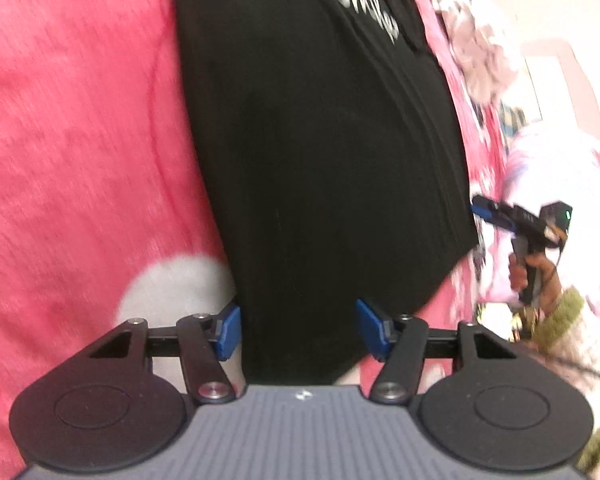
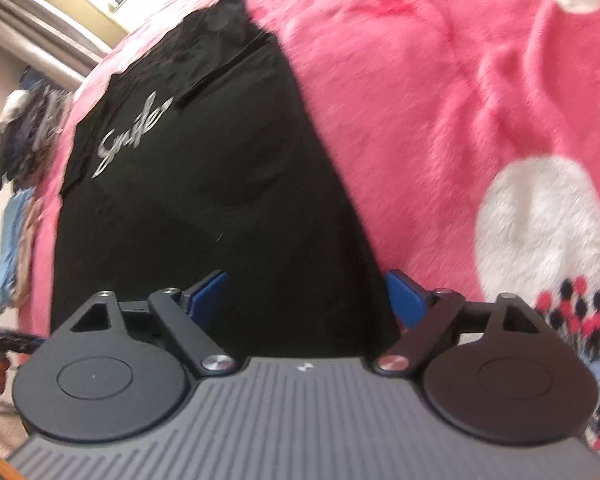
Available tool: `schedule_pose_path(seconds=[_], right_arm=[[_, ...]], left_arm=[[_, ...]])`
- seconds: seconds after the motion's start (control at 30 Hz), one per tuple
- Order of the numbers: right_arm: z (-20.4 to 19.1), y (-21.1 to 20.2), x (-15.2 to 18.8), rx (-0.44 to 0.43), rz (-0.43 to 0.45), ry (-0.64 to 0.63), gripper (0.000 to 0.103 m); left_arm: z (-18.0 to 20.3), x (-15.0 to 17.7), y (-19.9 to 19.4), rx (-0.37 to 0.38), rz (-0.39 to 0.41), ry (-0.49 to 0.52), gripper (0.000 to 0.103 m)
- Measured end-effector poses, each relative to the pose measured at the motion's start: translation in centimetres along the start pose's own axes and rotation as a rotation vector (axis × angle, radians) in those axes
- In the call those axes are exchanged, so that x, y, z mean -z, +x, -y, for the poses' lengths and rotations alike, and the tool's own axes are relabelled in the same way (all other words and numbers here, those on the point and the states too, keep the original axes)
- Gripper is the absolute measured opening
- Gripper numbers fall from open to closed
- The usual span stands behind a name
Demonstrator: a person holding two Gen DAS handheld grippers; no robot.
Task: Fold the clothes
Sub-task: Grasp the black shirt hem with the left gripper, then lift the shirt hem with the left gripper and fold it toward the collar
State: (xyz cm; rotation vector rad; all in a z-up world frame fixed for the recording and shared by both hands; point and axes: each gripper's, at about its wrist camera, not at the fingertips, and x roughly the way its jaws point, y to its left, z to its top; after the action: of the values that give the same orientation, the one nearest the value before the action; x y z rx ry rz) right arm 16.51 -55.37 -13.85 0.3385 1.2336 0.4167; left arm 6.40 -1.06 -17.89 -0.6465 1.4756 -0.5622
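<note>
A black T-shirt with white script lettering lies flat and folded lengthwise on a pink blanket. My left gripper is open at the shirt's near hem, and the cloth runs between its blue pads. In the right wrist view the same shirt stretches away, with its lettering at the far left. My right gripper is open too, straddling the shirt's near right corner. The left wrist view also shows the right gripper at the shirt's right edge, held by a hand.
The blanket carries white heart and flower patches. A pale heap of clothes lies beyond the shirt on the right. More bundled clothes sit past the bed's left edge, near a wall.
</note>
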Motion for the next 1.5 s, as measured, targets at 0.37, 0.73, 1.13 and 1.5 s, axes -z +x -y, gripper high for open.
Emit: schedule_pose_path(seconds=[0.37,0.73,1.13,1.5], right_arm=[[0.1,-1.0,2.6,-0.046,-0.107,0.048,0.059],[2.1,-1.9,3.1,0.027,-0.082,0.109,0.045],[0.6,-4.1,5.1,0.024,-0.047,0.075,0.003],[-1.6,-6.5,1.0,-0.04,0.086,0.045,0.003]], left_arm=[[1.5,3.6,3.0,0.021,-0.216,0.146,0.045],[1.3,3.8,3.7,-0.014,-0.203,0.128,0.032],[4.6,3.0,0.4,-0.094,-0.044,0.329,0.005],[6.0,-0.4,-4.3,-0.078,0.196,0.278,0.005]])
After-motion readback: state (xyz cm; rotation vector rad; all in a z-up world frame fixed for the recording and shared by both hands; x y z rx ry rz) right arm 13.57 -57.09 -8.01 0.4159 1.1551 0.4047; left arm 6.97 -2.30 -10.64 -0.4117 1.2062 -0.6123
